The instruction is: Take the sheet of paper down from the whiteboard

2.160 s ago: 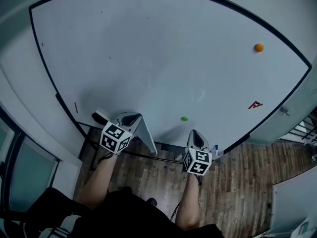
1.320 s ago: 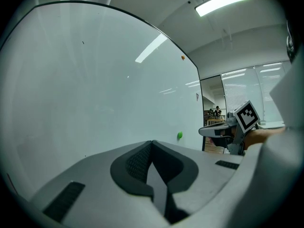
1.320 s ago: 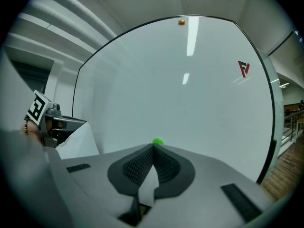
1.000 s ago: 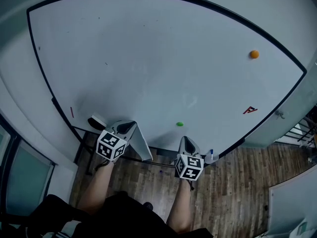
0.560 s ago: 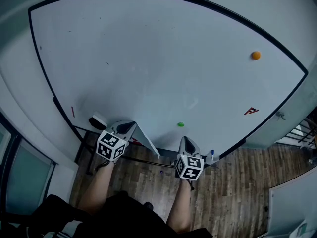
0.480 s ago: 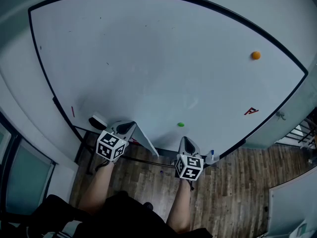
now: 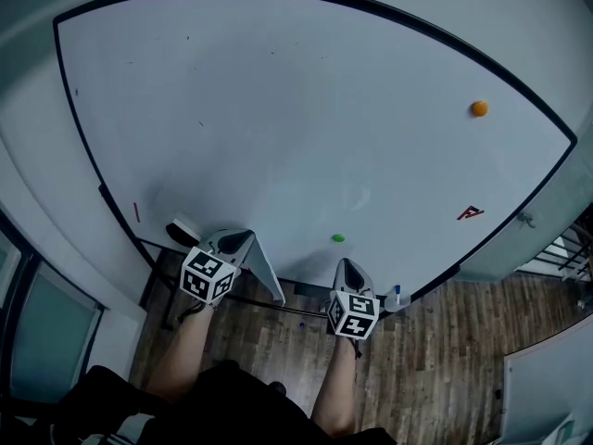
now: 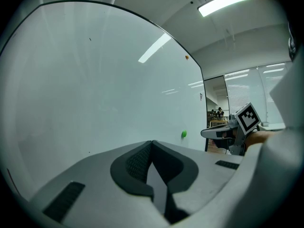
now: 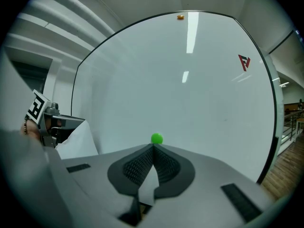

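The sheet of paper (image 7: 267, 276) is off the whiteboard (image 7: 278, 109). It hangs from the left gripper (image 7: 233, 241) at the lower left of the head view, a white flap that slopes down and to the right, in front of the board's bottom edge and over the wooden floor (image 7: 445, 360). The left gripper is clenched on the paper's upper corner, and in its own view the two dark pads meet in a tight seam. The right gripper view confirms the hold: at its left edge the sheet droops from under the other tool's jaws.

The right gripper (image 7: 347, 267) sits at the lower middle of the head view, just beside the board's bottom edge and apart from the paper. Its jaws are pressed together and I see nothing gripped in them. In its own view a small green magnet (image 9: 156, 138) shows on the board just above the jaw tips. Both tools point at the board, only a little downward.

The board itself is nearly bare. An orange magnet (image 7: 479, 108) sits far out at the upper right of the head view, and a red mark (image 7: 470, 213) lies lower on the right side. At the bottom edge, left of the left gripper, rests what looks like an eraser (image 7: 182, 228). A small bottle with a blue cap (image 7: 397, 297) stands just right of the right gripper.
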Demonstrator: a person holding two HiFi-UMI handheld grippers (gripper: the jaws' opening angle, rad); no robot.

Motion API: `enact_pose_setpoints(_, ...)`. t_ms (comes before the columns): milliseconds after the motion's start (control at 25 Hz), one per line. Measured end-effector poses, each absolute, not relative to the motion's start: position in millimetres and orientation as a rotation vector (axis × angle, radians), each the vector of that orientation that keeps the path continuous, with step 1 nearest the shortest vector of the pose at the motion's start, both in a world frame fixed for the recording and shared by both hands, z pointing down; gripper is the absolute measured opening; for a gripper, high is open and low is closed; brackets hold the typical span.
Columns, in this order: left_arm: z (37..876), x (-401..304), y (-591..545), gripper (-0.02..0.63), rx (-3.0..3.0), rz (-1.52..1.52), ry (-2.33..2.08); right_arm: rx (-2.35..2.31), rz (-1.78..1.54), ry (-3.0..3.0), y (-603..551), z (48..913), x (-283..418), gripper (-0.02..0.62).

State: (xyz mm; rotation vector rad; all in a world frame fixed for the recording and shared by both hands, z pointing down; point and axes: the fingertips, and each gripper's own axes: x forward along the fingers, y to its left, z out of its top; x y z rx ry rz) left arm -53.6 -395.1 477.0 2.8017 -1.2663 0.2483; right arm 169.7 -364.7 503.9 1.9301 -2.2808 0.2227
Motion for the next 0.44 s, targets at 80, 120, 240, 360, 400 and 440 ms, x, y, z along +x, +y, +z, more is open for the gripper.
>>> enact_pose_setpoints(80,477.7,-52.8,-395.5,0.021,2.801,0.252,-1.265,1.93,0.225,-2.277,-365.7,504.6,170.1,0.023)
enact_pose_setpoints(120,478.3,-52.6,-395.8,0.021,2.801,0.255,-1.265,1.93,0.227,-2.276,-366.4,505.2,170.1,0.023)
enact_pose_setpoints(240,479.0,-52.2,-398.7,0.021,2.8,0.261,-1.269,1.927,0.229,-2.274,-369.7,506.6,169.9,0.023)
enact_pose_setpoints(360,478.4,-50.9,-402.3,0.021,2.8,0.259,-1.271,1.923,0.228,-2.273,-374.1,507.2,170.4,0.023)
enact_pose_setpoints(400,478.3,-50.2,-403.3,0.02,2.799,0.259,-1.272,1.922,0.228,-2.27,-375.7,507.9,171.3,0.023)
enact_pose_setpoints(440,478.2,-49.4,-404.4,0.021,2.799,0.258,-1.272,1.921,0.227,-2.268,-377.4,508.7,172.3,0.023)
